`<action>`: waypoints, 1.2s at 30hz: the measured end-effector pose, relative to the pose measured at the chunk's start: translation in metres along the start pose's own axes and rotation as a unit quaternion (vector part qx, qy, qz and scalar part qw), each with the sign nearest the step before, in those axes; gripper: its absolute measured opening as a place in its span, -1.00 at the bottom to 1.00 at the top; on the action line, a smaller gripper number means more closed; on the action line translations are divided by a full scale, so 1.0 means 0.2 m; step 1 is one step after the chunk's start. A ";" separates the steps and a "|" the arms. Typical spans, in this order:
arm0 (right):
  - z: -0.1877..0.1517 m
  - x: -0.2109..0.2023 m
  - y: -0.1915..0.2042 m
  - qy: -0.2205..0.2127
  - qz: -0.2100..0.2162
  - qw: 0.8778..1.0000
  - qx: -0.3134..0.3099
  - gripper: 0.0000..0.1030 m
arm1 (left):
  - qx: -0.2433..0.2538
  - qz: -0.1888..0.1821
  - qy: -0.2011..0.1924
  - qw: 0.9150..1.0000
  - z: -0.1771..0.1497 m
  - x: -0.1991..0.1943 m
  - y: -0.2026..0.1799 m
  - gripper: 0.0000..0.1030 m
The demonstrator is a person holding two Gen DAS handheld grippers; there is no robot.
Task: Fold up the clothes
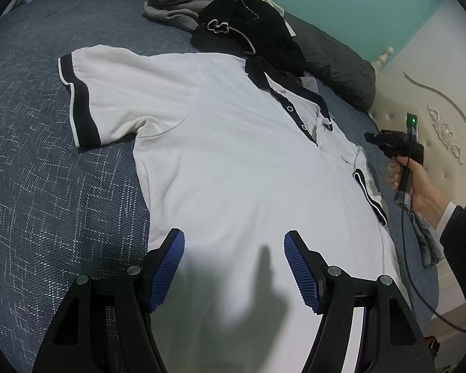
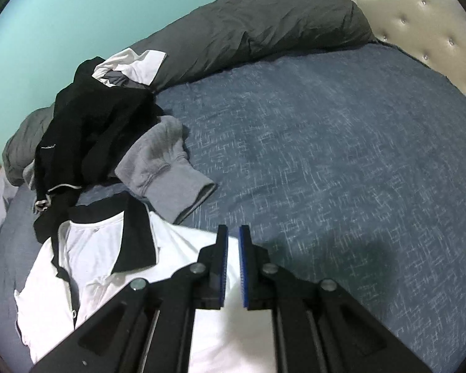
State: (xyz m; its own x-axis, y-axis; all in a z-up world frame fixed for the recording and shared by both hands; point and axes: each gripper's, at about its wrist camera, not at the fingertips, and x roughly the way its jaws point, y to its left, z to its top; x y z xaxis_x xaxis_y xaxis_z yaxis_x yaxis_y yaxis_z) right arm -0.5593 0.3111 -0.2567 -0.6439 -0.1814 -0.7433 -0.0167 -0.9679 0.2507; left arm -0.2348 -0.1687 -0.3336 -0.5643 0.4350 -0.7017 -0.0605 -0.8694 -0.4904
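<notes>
Closest to the left wrist cam is the left gripper, its 2 blue ribbed pads spread wide apart and holding nothing, just hanging over the lower part of the white polo shirt, and you can see its shadow on the fabric. The shirt is lying flat, front side up, on the blue patterned bedspread, with the black collar toward the far side and 1 black-trimmed sleeve stretched out to the left. The other sleeve looks bunched up at the shirt's right edge. Right behind the collar there's a pile of black clothes and a grey sweatshirt, with a dark grey duvet rolled up along the far side of the bed. Off to the right a hand is holding the right gripper, and from its own cam the pads are nearly together, just a narrow slit between them, nothing in it, sitting over the shirt's shoulder edge near the collar. Cream tufted headboard on the far right.
</notes>
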 end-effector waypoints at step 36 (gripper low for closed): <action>-0.56 -0.39 -0.26 0.096 0.037 0.995 0.004 -0.88 | 0.002 0.002 0.003 1.000 0.02 0.01 -0.02 0.39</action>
State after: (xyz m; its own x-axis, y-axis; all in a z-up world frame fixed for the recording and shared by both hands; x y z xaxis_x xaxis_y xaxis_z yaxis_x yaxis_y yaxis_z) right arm -0.4224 0.3563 -0.2801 -0.4860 -0.2828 -0.8270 0.0187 -0.9494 0.3136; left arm -0.2384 -0.1645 -0.3315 -0.5592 0.4327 -0.7072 -0.0620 -0.8724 -0.4849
